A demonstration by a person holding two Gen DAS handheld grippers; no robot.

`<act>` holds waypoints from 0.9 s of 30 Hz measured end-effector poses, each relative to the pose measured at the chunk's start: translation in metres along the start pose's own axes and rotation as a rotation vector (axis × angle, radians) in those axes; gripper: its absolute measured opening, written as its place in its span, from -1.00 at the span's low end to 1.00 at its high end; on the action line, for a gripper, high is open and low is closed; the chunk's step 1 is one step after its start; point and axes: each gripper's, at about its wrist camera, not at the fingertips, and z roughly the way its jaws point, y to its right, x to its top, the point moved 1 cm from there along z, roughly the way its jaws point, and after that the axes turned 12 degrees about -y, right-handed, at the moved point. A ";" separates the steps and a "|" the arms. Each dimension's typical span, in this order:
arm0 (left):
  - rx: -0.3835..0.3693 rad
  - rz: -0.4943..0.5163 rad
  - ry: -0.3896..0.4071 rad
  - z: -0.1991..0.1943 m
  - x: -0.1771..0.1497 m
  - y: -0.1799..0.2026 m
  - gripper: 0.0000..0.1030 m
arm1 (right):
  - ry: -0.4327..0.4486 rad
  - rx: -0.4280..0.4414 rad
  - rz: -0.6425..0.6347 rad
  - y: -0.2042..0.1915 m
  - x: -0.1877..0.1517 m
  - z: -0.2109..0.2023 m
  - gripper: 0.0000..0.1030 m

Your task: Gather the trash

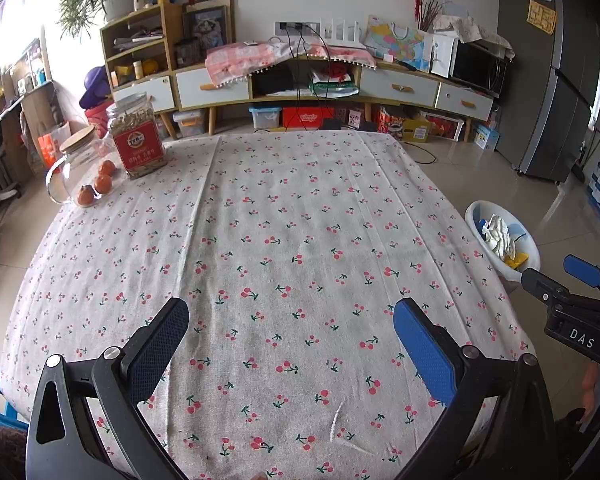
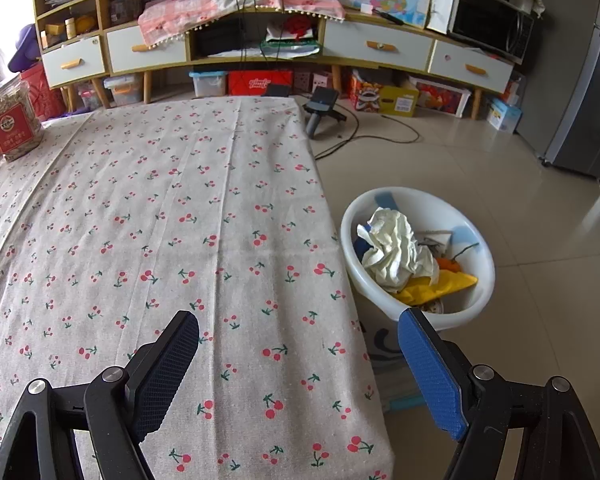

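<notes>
A white trash bin (image 2: 476, 304) stands on the floor beside the table's right edge; it also shows in the left wrist view (image 1: 534, 246). Inside lie crumpled white paper (image 2: 396, 252), a yellow wrapper (image 2: 444, 284) and other scraps. My left gripper (image 1: 290, 312) is open and empty, above the cherry-print tablecloth (image 1: 284, 216). My right gripper (image 2: 298, 326) is open and empty, above the table's right edge near the bin. The right gripper also shows in the left wrist view (image 1: 580, 276) at the far right.
A jar with a red label (image 1: 137, 138) and a glass jar with small oranges (image 1: 85, 168) stand at the table's far left corner. A low cabinet (image 1: 300, 80) lines the far wall, boxes under it. A fridge (image 1: 560, 80) stands right. Cables and a handheld device (image 2: 320, 112) lie on the floor.
</notes>
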 end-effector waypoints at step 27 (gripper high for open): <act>-0.001 0.000 0.000 0.000 0.000 -0.001 1.00 | 0.003 -0.002 0.001 0.002 -0.001 -0.001 0.66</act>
